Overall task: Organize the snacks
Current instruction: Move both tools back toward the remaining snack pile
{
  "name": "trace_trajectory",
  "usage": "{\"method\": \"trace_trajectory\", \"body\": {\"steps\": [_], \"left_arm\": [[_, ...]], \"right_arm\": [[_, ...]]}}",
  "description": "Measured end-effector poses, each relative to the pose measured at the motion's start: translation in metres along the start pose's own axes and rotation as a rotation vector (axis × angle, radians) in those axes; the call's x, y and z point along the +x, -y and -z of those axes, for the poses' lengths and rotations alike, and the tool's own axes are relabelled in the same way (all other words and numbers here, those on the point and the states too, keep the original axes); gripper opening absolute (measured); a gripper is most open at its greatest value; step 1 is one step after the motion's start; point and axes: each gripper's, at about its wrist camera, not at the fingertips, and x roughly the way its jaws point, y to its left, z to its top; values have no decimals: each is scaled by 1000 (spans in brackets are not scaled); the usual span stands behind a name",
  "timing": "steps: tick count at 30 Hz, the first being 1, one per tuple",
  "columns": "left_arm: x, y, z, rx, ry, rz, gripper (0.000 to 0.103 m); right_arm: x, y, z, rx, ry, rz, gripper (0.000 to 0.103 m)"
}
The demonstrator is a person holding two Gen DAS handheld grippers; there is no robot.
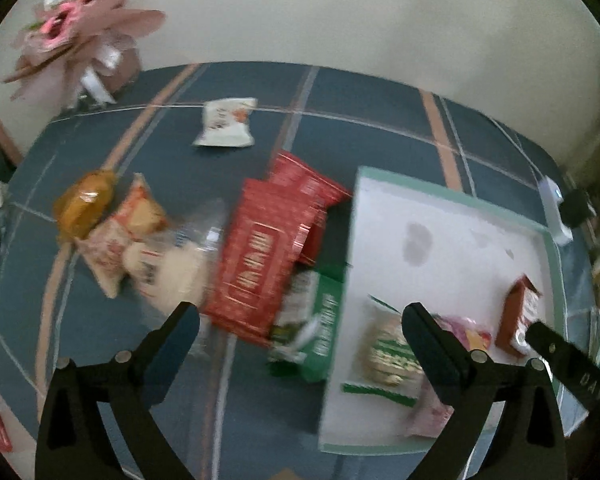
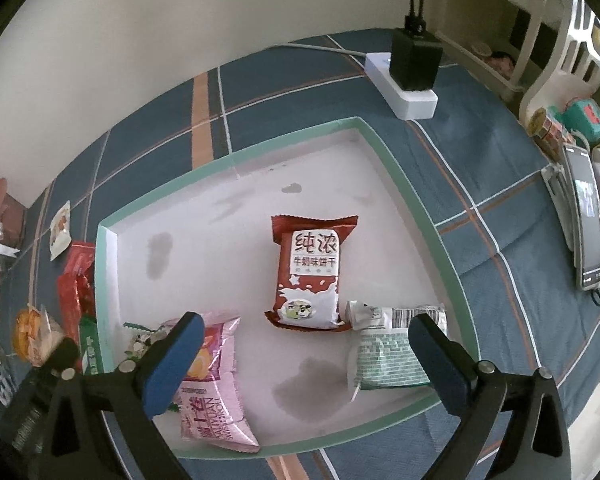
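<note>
Shallow white tray (image 2: 412, 184) with a pale green rim, resting on a blue plaid tablecloth (image 2: 300, 76). Inside it lie four snack packets: a dark red milk-biscuit packet (image 2: 310, 272) near the centre, a pink packet (image 2: 212, 392) at the near left, a pale green-and-white packet (image 2: 388, 348) at the near right, and a green-edged packet (image 1: 384, 356) tucked beside the pink one.

Right gripper (image 2: 306, 356): jaws spread wide, nothing between them; its blue-padded fingertips (image 2: 172, 364) hang above the pink and pale green packets, touching neither as far as can be seen.

Left gripper (image 1: 300, 344): jaws likewise spread wide and holding nothing, positioned over the tray's left edge and the cloth beside it; this view is motion-blurred.

Unsorted snacks on the cloth, left of the tray: two red boxes (image 1: 260, 264) overlapping, a green box (image 1: 324, 328) against the tray wall, a cream packet (image 1: 168, 268), an orange-and-white packet (image 1: 128, 232), a small orange-wrapped cake (image 1: 84, 204), and, well apart toward the wall, a white packet (image 1: 226, 122).

Background: a pink wrapped bouquet (image 1: 72, 28) at the far left corner; a white power strip (image 2: 404, 88) with a black adapter (image 2: 414, 60) beyond the tray; a phone (image 2: 586, 224) propped at the right.
</note>
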Motion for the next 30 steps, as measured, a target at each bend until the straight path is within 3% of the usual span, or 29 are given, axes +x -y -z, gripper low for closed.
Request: {"method": "trace_trajectory", "body": {"steps": [13, 19, 30], "left_arm": [[6, -101, -14, -264, -55, -116, 101], [15, -141, -13, -346, -81, -158, 101], [19, -182, -10, -446, -96, -179, 101]], "right_arm": [[-10, -63, 18, -182, 15, -72, 103], [-15, -97, 30, -261, -7, -177, 103], [-17, -153, 51, -380, 13, -247, 103]]}}
